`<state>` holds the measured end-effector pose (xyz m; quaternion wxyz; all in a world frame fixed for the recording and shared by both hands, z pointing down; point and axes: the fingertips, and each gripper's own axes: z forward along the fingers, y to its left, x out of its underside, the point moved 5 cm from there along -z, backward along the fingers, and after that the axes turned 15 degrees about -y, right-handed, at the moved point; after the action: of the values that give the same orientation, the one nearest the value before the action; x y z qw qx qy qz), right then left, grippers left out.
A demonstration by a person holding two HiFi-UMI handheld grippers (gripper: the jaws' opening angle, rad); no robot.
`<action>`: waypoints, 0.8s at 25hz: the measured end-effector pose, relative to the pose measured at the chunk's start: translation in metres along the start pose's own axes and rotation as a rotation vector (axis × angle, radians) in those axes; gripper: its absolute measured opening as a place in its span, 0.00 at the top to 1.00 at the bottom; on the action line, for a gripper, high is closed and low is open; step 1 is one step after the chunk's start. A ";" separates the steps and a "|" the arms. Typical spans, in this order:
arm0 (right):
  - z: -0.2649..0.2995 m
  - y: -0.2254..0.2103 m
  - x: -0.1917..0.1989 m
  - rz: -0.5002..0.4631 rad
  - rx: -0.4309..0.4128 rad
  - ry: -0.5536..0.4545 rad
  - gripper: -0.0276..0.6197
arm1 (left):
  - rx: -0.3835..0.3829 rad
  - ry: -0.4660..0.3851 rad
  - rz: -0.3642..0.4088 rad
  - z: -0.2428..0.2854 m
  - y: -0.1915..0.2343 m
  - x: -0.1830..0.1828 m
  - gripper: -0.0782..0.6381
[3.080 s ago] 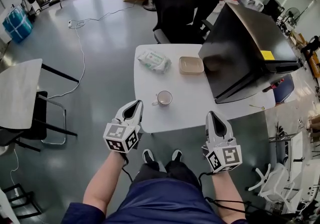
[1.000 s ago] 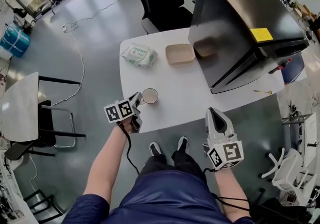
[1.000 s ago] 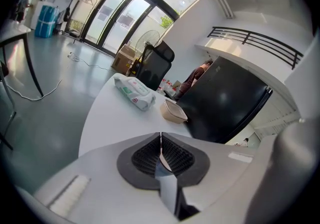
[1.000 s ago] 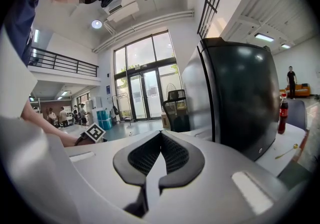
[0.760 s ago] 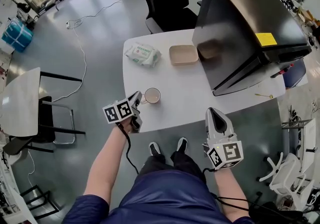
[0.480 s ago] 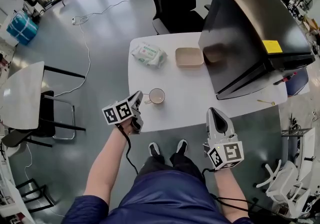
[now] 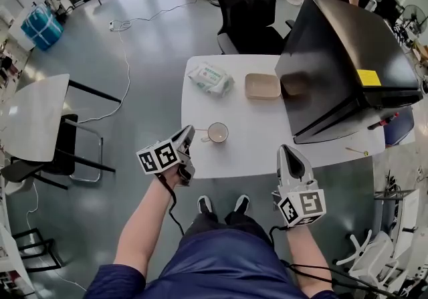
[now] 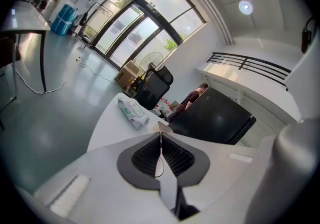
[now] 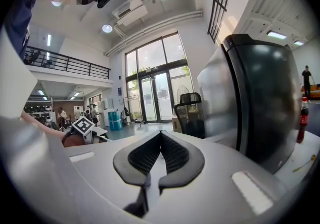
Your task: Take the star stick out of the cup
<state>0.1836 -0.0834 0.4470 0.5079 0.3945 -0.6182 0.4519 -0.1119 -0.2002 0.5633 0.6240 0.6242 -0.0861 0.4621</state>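
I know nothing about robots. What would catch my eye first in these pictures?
The big black slanted box fills the right side of the white table. Next come two hand-held grippers with square-marker cubes. The left gripper points at a small cup near the table's front edge, and the right gripper is held farther right.

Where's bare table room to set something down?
Biggest bare patch: table right of the cup, bounded by the tray behind and the black box at right. Smaller gap between wipes pack and cup. Crowded: far edge.
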 end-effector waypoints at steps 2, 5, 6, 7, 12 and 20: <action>0.004 0.002 -0.003 -0.004 -0.017 -0.005 0.95 | 0.010 -0.024 -0.008 -0.007 -0.006 -0.006 0.88; 0.009 0.005 -0.009 -0.004 -0.036 -0.017 0.95 | 0.027 -0.062 -0.017 -0.018 -0.017 -0.018 0.88; 0.011 0.007 -0.012 -0.004 -0.042 -0.022 0.95 | 0.033 -0.075 -0.021 -0.022 -0.020 -0.023 0.88; 0.013 0.008 -0.014 -0.004 -0.047 -0.029 0.95 | 0.040 -0.089 -0.025 -0.027 -0.023 -0.027 0.88; 0.025 0.014 -0.026 -0.023 -0.080 -0.059 0.95 | 0.067 -0.149 -0.043 -0.048 -0.035 -0.048 0.88; 0.037 0.023 -0.041 -0.041 -0.109 -0.093 0.95 | 0.118 -0.230 -0.039 -0.075 -0.060 -0.077 0.88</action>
<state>0.1588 -0.1116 0.4004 0.5086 0.3991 -0.6566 0.3884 -0.1491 -0.1594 0.4533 0.5811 0.7102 -0.1177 0.3795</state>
